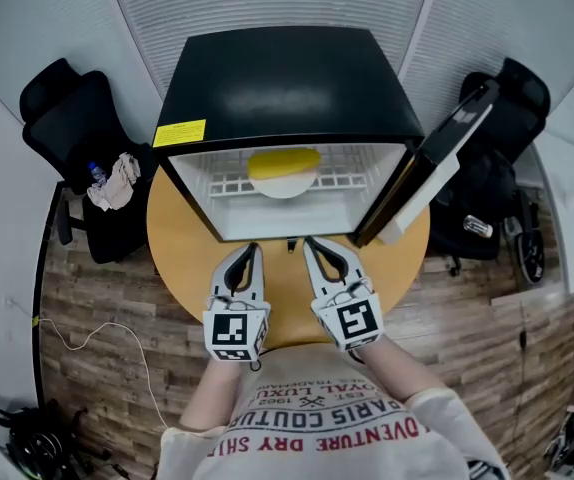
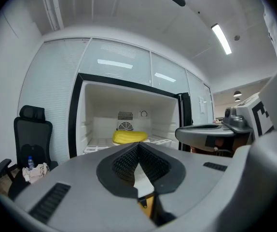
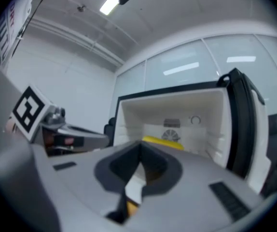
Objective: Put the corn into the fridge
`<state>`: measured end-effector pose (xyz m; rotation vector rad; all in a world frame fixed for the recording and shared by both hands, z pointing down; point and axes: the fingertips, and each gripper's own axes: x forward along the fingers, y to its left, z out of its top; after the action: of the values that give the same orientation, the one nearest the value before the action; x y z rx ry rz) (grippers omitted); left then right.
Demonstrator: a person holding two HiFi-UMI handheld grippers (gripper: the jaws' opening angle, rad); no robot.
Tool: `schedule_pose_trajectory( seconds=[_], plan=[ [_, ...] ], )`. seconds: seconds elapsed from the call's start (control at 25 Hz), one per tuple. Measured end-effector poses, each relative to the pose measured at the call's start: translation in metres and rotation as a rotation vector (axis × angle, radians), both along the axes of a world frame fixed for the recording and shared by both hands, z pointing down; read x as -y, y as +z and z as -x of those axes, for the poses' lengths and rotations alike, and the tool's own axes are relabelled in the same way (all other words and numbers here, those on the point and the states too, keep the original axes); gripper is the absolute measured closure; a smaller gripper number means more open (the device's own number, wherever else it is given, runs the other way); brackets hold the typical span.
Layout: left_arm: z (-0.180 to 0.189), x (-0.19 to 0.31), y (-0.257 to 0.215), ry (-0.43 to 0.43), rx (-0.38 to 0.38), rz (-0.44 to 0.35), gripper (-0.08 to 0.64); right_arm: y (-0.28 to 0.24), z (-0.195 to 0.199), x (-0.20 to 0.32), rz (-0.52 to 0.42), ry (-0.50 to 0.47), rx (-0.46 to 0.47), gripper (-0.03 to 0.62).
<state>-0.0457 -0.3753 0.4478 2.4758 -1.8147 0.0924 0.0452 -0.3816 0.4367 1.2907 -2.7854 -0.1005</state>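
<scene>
The yellow corn [image 1: 283, 163] lies on a white plate [image 1: 285, 185] on the wire shelf inside the open black mini fridge [image 1: 282, 88]; it also shows as corn [image 2: 129, 137] in the left gripper view and corn [image 3: 163, 142] in the right gripper view. The fridge door [image 1: 429, 172] stands swung open to the right. My left gripper [image 1: 254, 251] and right gripper [image 1: 309, 245] hover side by side just in front of the fridge opening, both shut and empty, pointing at it. The left gripper [image 2: 137, 145] and right gripper [image 3: 139, 145] show meeting tips.
The fridge stands on a round wooden table [image 1: 182, 253]. A black office chair [image 1: 82, 133] with a cloth and bottle is at left; another black chair [image 1: 492, 183] is behind the door at right. A cable [image 1: 87, 343] trails on the wood floor.
</scene>
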Motion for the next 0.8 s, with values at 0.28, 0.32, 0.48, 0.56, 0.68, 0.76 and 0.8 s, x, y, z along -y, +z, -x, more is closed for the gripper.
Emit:
schedule_pose_trajectory(
  seconds=[0.28, 0.32, 0.48, 0.56, 0.68, 0.76, 0.8],
  plan=[
    [-0.004, -0.004, -0.004, 0.008, 0.016, -0.019, 0.526, 0.003, -0.007, -0.002, 0.039, 0.019, 0.001, 0.563],
    [-0.004, -0.004, -0.004, 0.008, 0.019, -0.018, 0.526, 0.004, -0.007, -0.003, 0.064, 0.018, 0.015, 0.565],
    [-0.009, -0.005, -0.006, 0.015, 0.018, -0.015, 0.526, 0.007, -0.007, -0.003, 0.128, 0.018, 0.039, 0.565],
    [-0.012, -0.004, -0.008, 0.021, 0.02, -0.017, 0.526, 0.007, -0.009, -0.001, 0.131, 0.026, 0.043, 0.565],
    [-0.013, -0.003, -0.008, 0.027, 0.029, -0.014, 0.526, 0.007, -0.01, 0.001, 0.133, 0.032, 0.037, 0.565],
    [-0.012, -0.001, -0.007, 0.029, 0.032, -0.007, 0.526, 0.007, -0.011, 0.003, 0.135, 0.034, 0.035, 0.565],
    [-0.012, -0.001, -0.006, 0.029, 0.032, -0.003, 0.526, 0.008, -0.011, 0.003, 0.138, 0.034, 0.034, 0.564]
  ],
)
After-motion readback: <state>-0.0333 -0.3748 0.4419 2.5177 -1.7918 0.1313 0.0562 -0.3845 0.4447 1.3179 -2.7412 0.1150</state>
